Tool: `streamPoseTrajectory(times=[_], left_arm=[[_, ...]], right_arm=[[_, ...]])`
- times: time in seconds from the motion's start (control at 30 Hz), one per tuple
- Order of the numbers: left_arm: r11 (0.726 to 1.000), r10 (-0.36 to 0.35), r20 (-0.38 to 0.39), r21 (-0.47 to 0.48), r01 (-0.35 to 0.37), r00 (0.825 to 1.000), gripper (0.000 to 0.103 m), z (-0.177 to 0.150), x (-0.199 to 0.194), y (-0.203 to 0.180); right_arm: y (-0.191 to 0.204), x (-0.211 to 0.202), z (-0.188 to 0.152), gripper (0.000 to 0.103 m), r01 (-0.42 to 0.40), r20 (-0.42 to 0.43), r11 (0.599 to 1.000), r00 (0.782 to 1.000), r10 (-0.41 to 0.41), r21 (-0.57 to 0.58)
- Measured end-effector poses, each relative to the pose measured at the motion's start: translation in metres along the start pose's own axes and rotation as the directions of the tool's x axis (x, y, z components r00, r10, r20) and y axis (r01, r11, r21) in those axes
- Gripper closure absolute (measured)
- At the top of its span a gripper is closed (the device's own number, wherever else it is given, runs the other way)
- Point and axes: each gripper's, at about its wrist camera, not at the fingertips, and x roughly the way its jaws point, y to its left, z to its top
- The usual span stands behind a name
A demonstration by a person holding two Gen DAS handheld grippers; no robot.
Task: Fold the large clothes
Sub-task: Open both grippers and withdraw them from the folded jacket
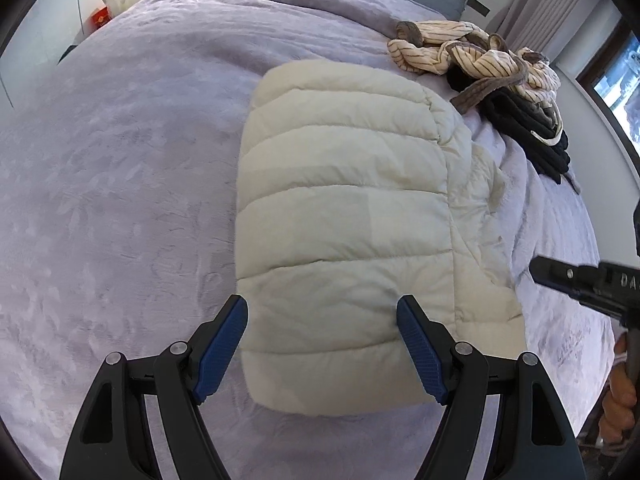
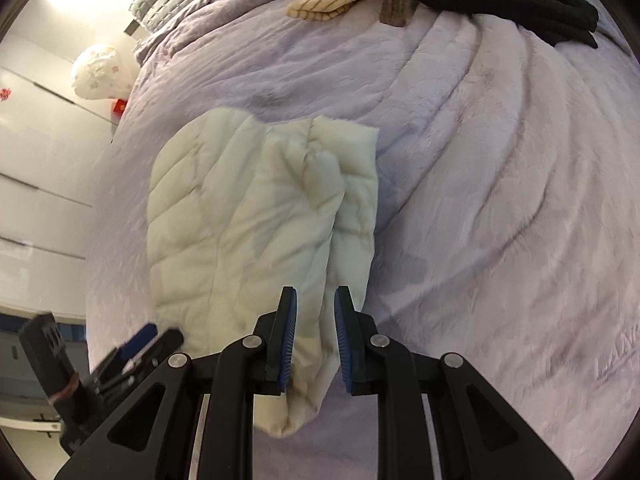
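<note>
- Your left gripper (image 1: 322,354) hangs wide open above the folded cream jacket (image 1: 344,216) lying on the bed (image 1: 120,180).
- Your right gripper (image 2: 315,336) shows a narrow gap, gripping nothing.

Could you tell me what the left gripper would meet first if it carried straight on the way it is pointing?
Most likely the folded cream puffer jacket: the open left gripper points down at its near end, though depth is hard to judge.
</note>
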Motion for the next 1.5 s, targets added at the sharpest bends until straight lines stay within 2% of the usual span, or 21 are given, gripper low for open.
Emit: streamPoseTrajectory(times=[0.23,0.37,0.4,0.43,0.47,0.5,0.67,0.7,0.73,0.8,0.83,0.87,1.0,1.03,1.07,1.13,1.23,1.5], left_arm=[[1.000,0.019,-0.015,0.009,-0.019,1.000,0.026,-0.008,-0.033,0.008],[0.993,0.110,-0.022,0.046,-0.109,0.994,0.026,-0.014,-0.055,0.007],[0.992,0.118,-0.022,0.044,-0.117,0.993,0.020,-0.017,-0.062,0.007],[0.993,0.117,-0.022,0.035,-0.116,0.993,0.013,-0.019,-0.070,0.007],[0.993,0.113,-0.013,0.024,-0.112,0.994,0.012,-0.020,-0.078,0.008],[0.994,0.109,-0.004,0.020,-0.109,0.994,0.012,-0.021,-0.084,0.008],[0.996,0.086,0.014,0.016,-0.086,0.996,0.010,-0.025,-0.114,0.004],[0.996,0.083,0.013,0.020,-0.083,0.996,0.000,-0.025,-0.119,0.003],[0.996,0.088,0.016,0.024,-0.089,0.996,0.000,-0.026,-0.125,0.002],[0.993,0.112,0.023,0.037,-0.113,0.993,0.000,-0.027,-0.137,-0.001],[0.992,0.120,0.026,0.037,-0.121,0.992,0.000,-0.028,-0.141,-0.004],[0.991,0.127,0.028,0.035,-0.128,0.991,0.000,-0.028,-0.145,-0.005],[0.989,0.147,0.054,0.022,-0.148,0.988,0.000,-0.028,-0.168,-0.009],[0.987,0.158,0.060,0.026,-0.160,0.986,0.000,-0.029,-0.172,-0.010],[0.985,0.168,0.062,0.032,-0.170,0.984,0.000,-0.029,-0.174,-0.012],[0.982,0.180,0.060,0.042,-0.182,0.982,0.000,-0.031,-0.182,-0.016],[0.987,0.157,0.046,0.037,-0.158,0.987,0.000,-0.034,-0.190,-0.019],[0.983,0.181,0.097,0.009,-0.182,0.979,0.000,-0.041,-0.224,-0.023]], right_arm=[[0.019,-0.015,-0.022,0.082,0.014,-0.030,0.999,0.999,-0.015,-0.034],[0.036,-0.028,-0.036,0.081,0.040,-0.035,0.997,0.999,-0.042,-0.074],[0.040,-0.031,-0.038,0.080,0.045,-0.035,0.996,0.998,-0.048,-0.081],[0.044,-0.035,-0.040,0.070,0.049,-0.034,0.995,0.998,-0.053,-0.090],[0.050,-0.041,-0.044,0.055,0.057,-0.028,0.993,0.998,-0.060,-0.102],[0.054,-0.047,-0.047,0.051,0.062,-0.018,0.992,0.998,-0.064,-0.113],[0.066,-0.068,-0.054,0.048,0.091,0.007,0.986,0.996,-0.091,-0.140],[0.068,-0.074,-0.056,0.046,0.094,0.008,0.986,0.996,-0.094,-0.140],[0.071,-0.077,-0.058,0.044,0.097,0.011,0.985,0.995,-0.097,-0.140],[0.077,-0.087,-0.065,0.034,0.111,0.026,0.982,0.994,-0.108,-0.151],[0.079,-0.091,-0.067,0.025,0.118,0.035,0.981,0.993,-0.114,-0.156],[0.082,-0.097,-0.070,0.020,0.128,0.047,0.979,0.991,-0.122,-0.159],[0.089,-0.117,-0.077,0.018,0.176,0.083,0.970,0.983,-0.164,-0.167],[0.091,-0.121,-0.078,0.012,0.186,0.094,0.967,0.981,-0.172,-0.172],[0.093,-0.125,-0.080,0.000,0.195,0.102,0.964,0.979,-0.179,-0.179],[0.095,-0.133,-0.083,0.000,0.210,0.126,0.961,0.974,-0.189,-0.179],[0.098,-0.145,-0.087,0.000,0.218,0.153,0.962,0.969,-0.193,-0.164],[0.114,-0.176,-0.096,0.000,0.217,0.186,0.965,0.964,-0.189,-0.145]])
